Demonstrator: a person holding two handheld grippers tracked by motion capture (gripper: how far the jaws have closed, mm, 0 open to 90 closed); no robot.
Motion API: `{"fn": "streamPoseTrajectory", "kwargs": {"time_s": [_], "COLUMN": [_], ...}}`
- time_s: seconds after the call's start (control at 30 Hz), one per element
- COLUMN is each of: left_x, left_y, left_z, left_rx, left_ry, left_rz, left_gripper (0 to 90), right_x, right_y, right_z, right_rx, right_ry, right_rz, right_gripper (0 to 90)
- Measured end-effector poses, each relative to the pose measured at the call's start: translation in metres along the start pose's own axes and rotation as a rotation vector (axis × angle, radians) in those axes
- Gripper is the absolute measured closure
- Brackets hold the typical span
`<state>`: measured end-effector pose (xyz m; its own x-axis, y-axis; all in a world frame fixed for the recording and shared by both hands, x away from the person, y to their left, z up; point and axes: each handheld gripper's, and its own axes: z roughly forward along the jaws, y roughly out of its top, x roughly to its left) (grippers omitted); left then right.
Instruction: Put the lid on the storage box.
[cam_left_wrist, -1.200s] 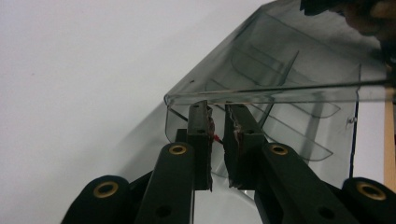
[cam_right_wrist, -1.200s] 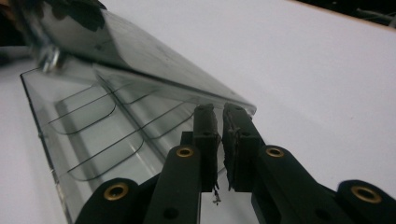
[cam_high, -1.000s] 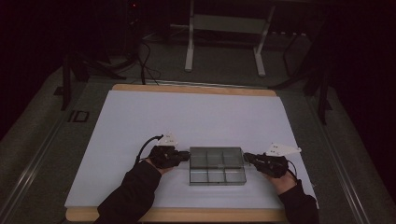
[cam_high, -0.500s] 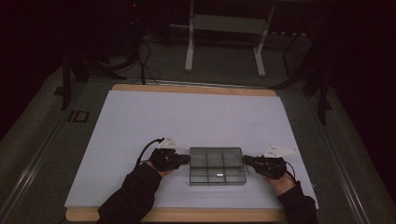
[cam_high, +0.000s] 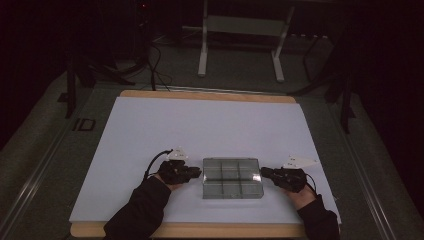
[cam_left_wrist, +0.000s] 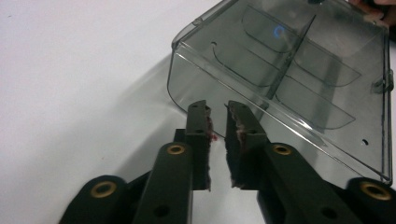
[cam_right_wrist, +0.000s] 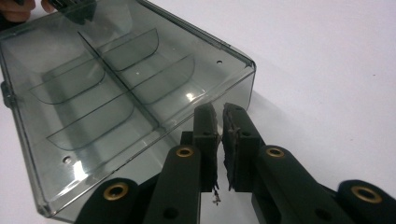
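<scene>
**Two closed grippers flanking a smoky plastic box**

Two grippers are sitting at opposite short ends of a clear grey compartment box (cam_high: 232, 178), which is lying flat on the white table sheet (cam_high: 210, 125) near the person's edge of the table. From the high view, the left gripper (cam_high: 196, 172) is pointing at the box's left end and the right gripper (cam_high: 264, 173) is pointing at its right end, each held by a hand coming up from the bottom of the frame.

Along the left gripper (cam_left_wrist: 217, 108), the black jaws are standing nearly together, with only a thin slit between the worn pads and nothing caught in it. Their tips are meeting the box's (cam_left_wrist: 299, 70) near side wall or stopping just short of it; I cannot tell which.

Along the right gripper (cam_right_wrist: 216, 108), the jaws are likewise drawn narrow, gripping nothing, with the tips right at the box's (cam_right_wrist: 112, 84) end wall near one corner.

Inside the box, one long divider is running lengthwise, and curved cross partitions are splitting it into six cells. Its lid is lying shut.
</scene>
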<state>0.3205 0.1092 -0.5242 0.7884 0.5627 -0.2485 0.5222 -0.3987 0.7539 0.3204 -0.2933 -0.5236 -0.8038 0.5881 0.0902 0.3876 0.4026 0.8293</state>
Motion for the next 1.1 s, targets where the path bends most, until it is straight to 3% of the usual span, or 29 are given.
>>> {"fn": "streamPoseTrajectory", "kwargs": {"time_s": [0.07,0.2,0.3,0.5,0.53,0.57,0.6,0.63,0.67,0.7,0.77,0.83,0.87,0.93,1.1], "left_x": [0.0,0.002,0.003,0.004,0.004,0.004,0.004,0.004,0.004,0.005,0.005,0.005,0.007,0.008,0.008], "left_y": [0.0,0.002,0.004,0.008,0.009,0.009,0.01,0.01,0.011,0.011,0.012,0.012,0.011,0.011,0.008], "left_z": [-0.001,-0.004,-0.007,-0.008,-0.008,-0.008,-0.008,-0.008,-0.008,-0.007,-0.007,-0.007,-0.006,-0.006,-0.007], "left_rx": [-0.015,-0.034,-0.046,-0.049,-0.05,-0.053,-0.056,-0.06,-0.059,-0.051,-0.046,-0.041,-0.042,-0.036,-0.035], "left_ry": [-0.008,-0.007,0.001,0.008,0.013,0.014,0.01,0.012,0.02,0.019,0.003,0.01,-0.012,-0.022,-0.008], "left_rz": [-0.001,-0.005,-0.006,-0.007,-0.003,-0.008,-0.012,-0.017,-0.024,-0.023,-0.001,-0.003,-0.008,0.002,0.012], "left_gripper": [78.9,68.1,67.9,57.4,51.3,51.3,40.2,40.2,25.8,25.8,12.2,12.1,12.1,3.4,3.1], "right_x": [0.0,-0.001,-0.003,-0.005,-0.005,-0.005,-0.005,-0.005,-0.005,-0.005,-0.005,-0.006,-0.007,-0.008,-0.008], "right_y": [0.0,0.005,0.006,0.012,0.013,0.013,0.014,0.014,0.014,0.014,0.014,0.014,0.013,0.013,0.014], "right_z": [0.0,-0.001,-0.002,-0.005,-0.005,-0.005,-0.004,-0.004,-0.004,-0.004,-0.004,-0.005,-0.006,-0.007,-0.008], "right_rx": [0.001,-0.012,-0.018,-0.033,-0.034,-0.034,-0.034,-0.034,-0.035,-0.035,-0.044,-0.052,-0.066,-0.065,-0.053], "right_ry": [-0.002,-0.01,-0.015,-0.028,-0.028,-0.028,-0.031,-0.031,-0.037,-0.037,-0.051,-0.055,-0.054,-0.062,-0.059], "right_rz": [-0.002,-0.001,-0.003,-0.012,-0.013,-0.013,-0.013,-0.013,-0.016,-0.016,-0.005,0.011,0.026,0.013,0.011], "right_gripper": [82.7,77.3,75.4,65.0,59.4,59.4,52.8,52.8,45.4,45.4,38.1,34.8,30.2,23.5,18.9]}}
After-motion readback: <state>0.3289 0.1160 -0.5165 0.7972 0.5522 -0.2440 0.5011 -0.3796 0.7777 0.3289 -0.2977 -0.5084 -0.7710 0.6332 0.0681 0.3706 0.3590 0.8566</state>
